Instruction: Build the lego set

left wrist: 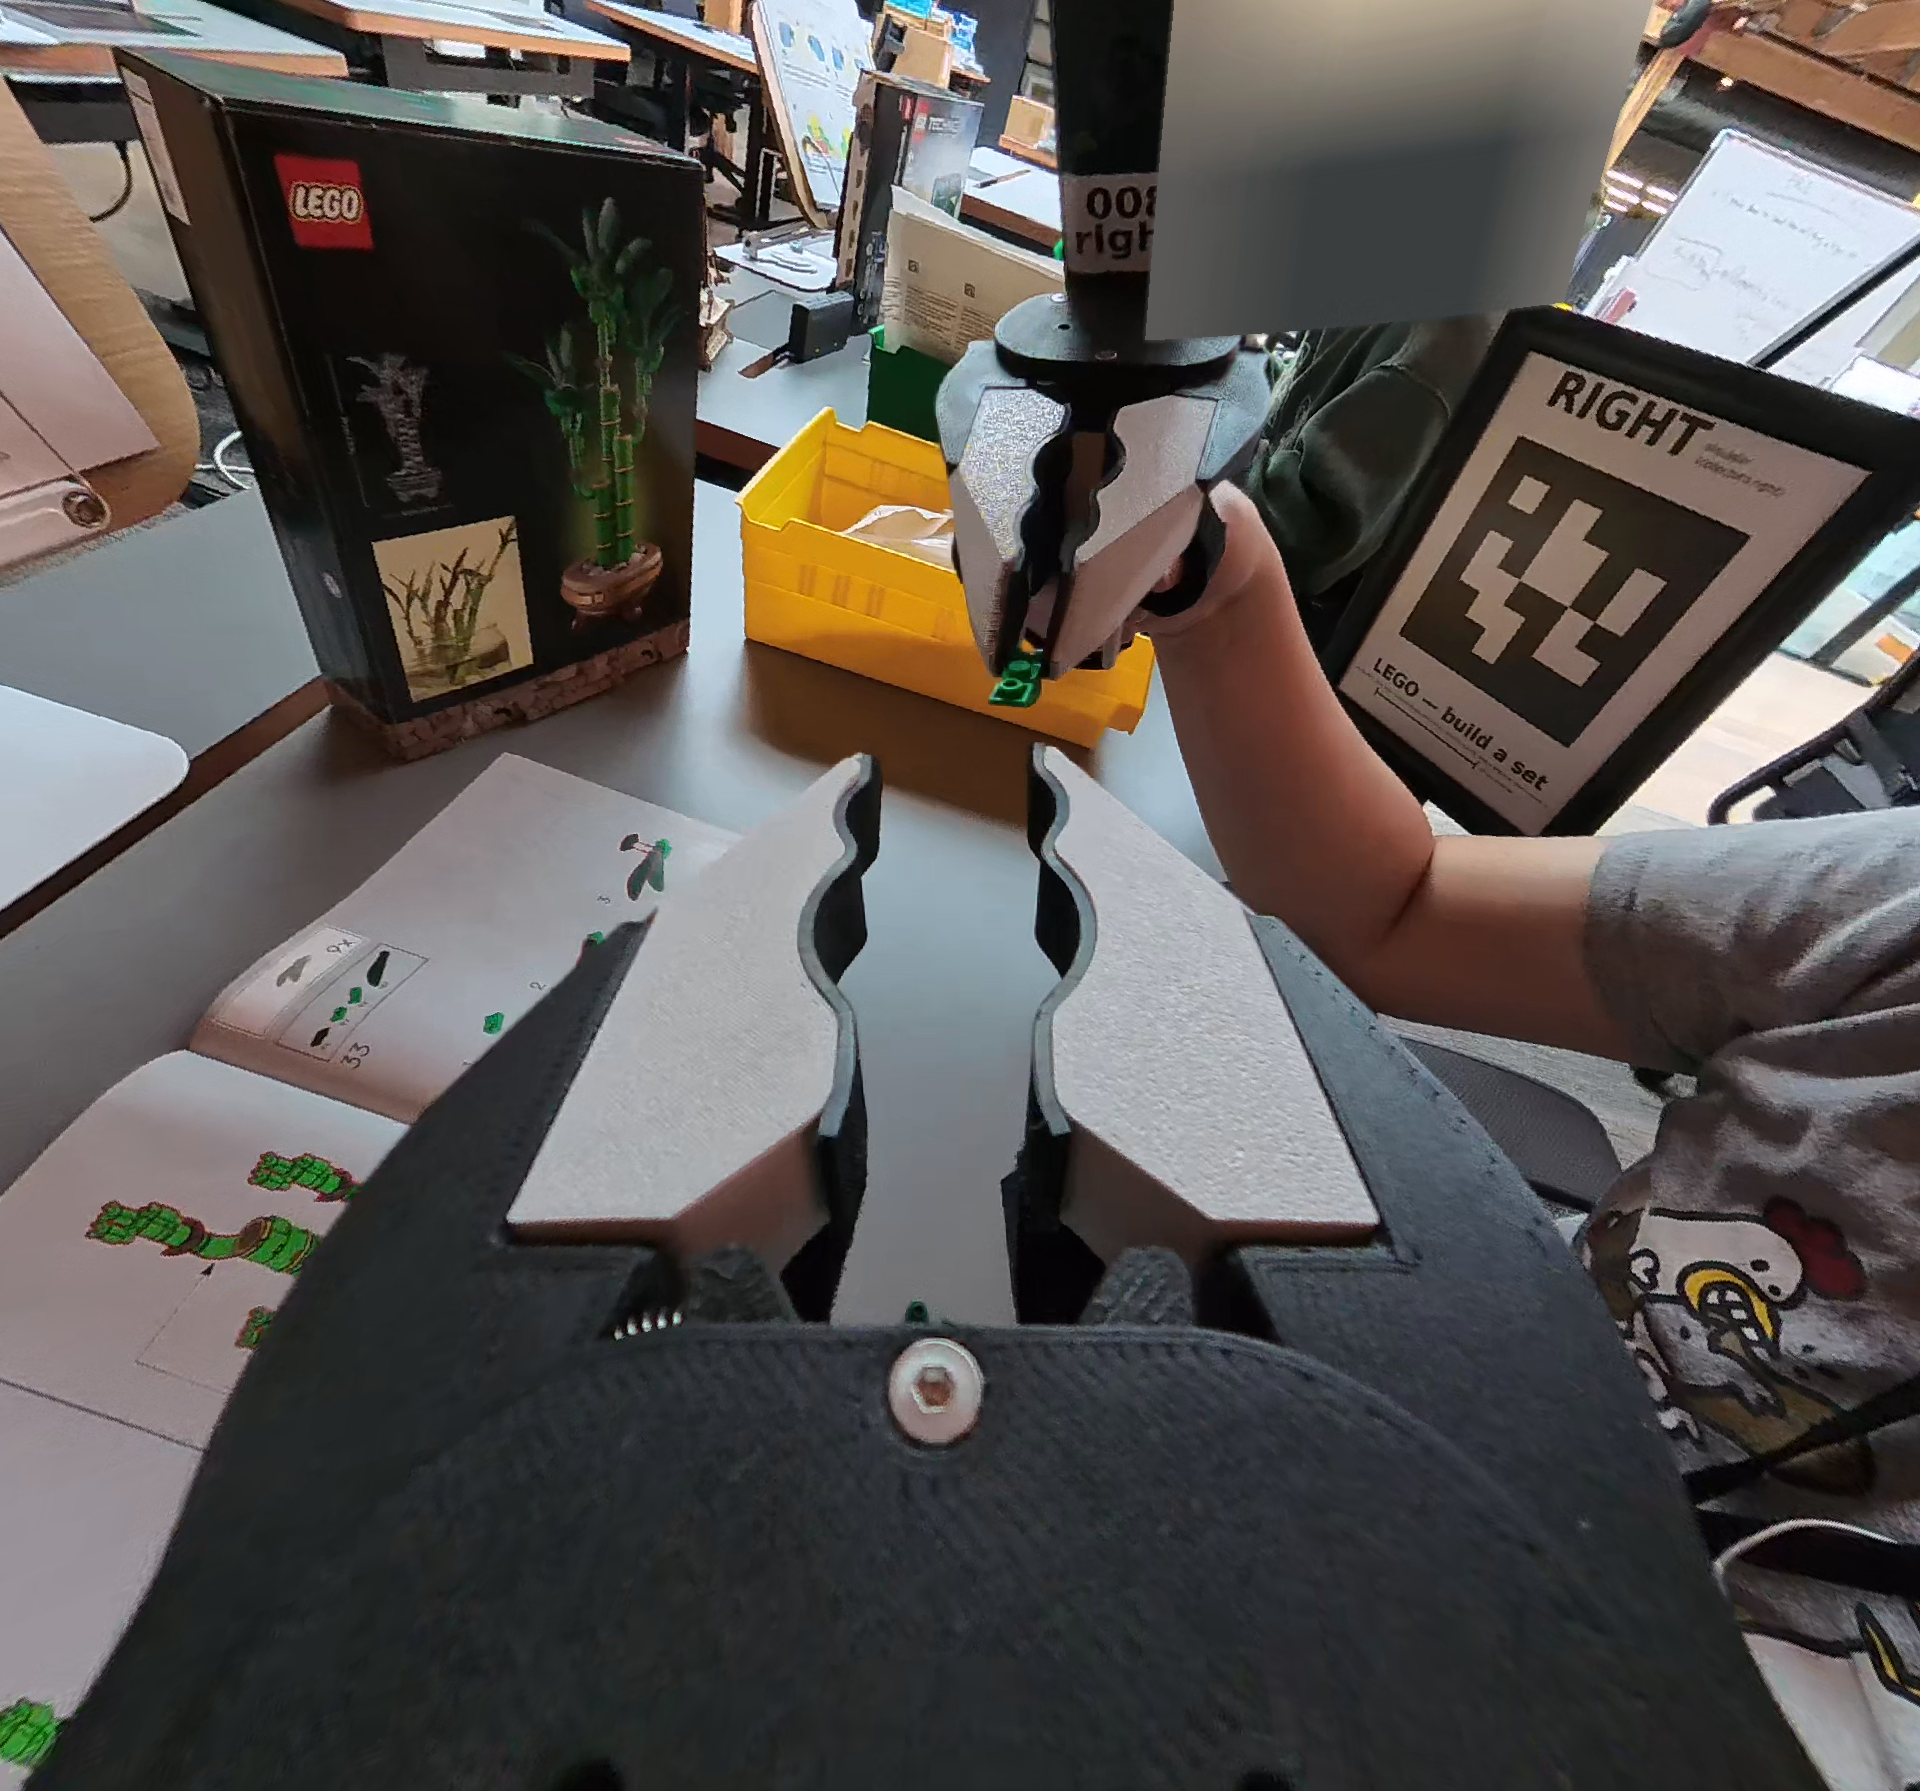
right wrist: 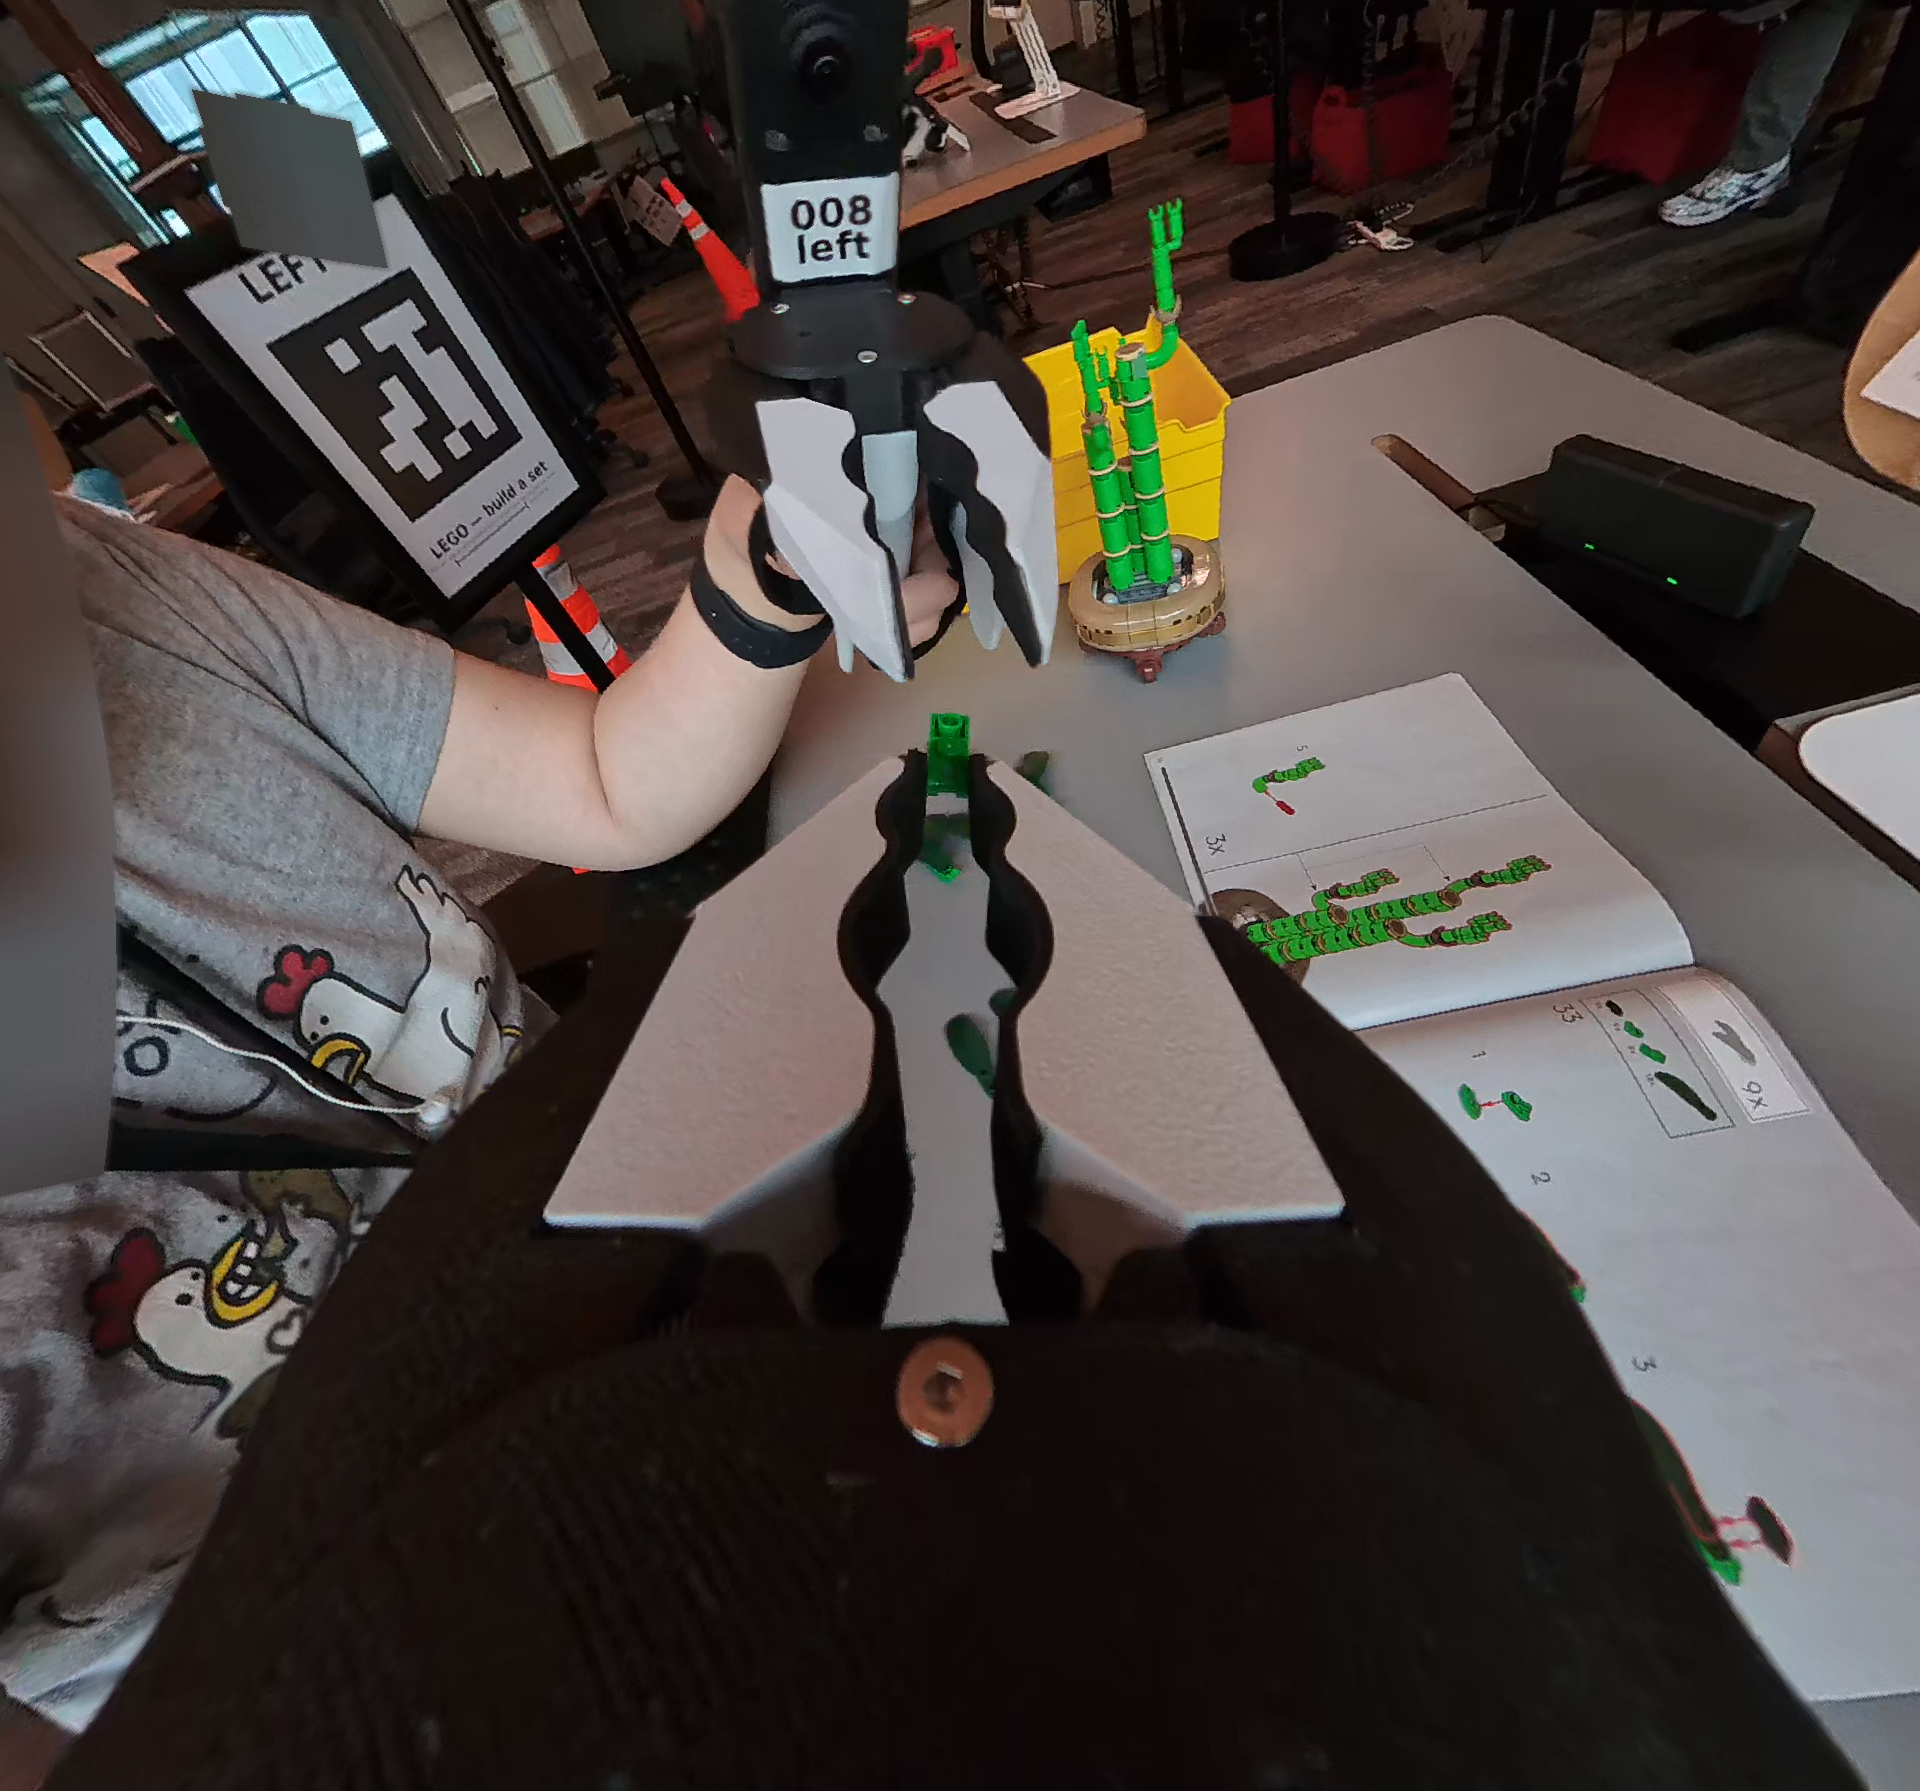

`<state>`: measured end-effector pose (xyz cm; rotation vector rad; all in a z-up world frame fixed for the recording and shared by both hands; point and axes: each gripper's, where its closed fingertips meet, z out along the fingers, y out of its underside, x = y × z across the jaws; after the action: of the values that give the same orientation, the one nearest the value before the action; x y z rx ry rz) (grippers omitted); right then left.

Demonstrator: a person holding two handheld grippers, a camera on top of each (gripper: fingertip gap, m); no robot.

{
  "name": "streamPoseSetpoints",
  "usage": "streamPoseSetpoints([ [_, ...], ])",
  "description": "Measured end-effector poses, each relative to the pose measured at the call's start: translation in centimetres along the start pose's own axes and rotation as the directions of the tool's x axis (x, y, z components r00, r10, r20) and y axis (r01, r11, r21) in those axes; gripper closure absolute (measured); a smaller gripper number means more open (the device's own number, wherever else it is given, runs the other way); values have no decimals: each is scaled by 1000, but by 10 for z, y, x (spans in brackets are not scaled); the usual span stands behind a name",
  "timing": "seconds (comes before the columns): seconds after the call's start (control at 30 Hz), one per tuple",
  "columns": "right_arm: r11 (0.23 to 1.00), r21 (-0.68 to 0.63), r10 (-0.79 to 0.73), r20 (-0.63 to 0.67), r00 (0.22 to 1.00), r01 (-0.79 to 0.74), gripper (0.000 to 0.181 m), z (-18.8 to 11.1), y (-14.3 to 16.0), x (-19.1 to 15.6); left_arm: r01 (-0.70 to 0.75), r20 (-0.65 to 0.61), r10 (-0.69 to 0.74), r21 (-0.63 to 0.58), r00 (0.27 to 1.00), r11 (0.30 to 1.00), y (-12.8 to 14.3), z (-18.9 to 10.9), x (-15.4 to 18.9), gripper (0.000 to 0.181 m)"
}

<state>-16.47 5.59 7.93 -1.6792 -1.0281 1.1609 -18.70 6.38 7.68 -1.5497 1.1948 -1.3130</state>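
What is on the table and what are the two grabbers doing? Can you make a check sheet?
Surface: grey table, mostly bare.
Job's things: small green lego piece; half-built green bamboo lego model in a tan pot; open paper instruction booklet; loose green bits on the table.
Clutter: yellow plastic bin; black lego box.
Grippers: right gripper jaws shut on the lego piece; left gripper jaws open, empty.
Cables: nothing seen.
Surroundings: framed black-and-white marker signs, desks, orange traffic cones.
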Motion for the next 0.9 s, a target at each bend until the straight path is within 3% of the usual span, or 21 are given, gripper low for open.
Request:
streamPoseSetpoints([
  [0.5,945,-57,-324,-8,946,323,175,9,4,-20,-160,-107,156,-33,982,987,7,12,30,165],
  [0.9,940,-58,-337,13,942,337,175,9,6,-24,-262,-90,257,-43,962,964,11,15,33,175],
])
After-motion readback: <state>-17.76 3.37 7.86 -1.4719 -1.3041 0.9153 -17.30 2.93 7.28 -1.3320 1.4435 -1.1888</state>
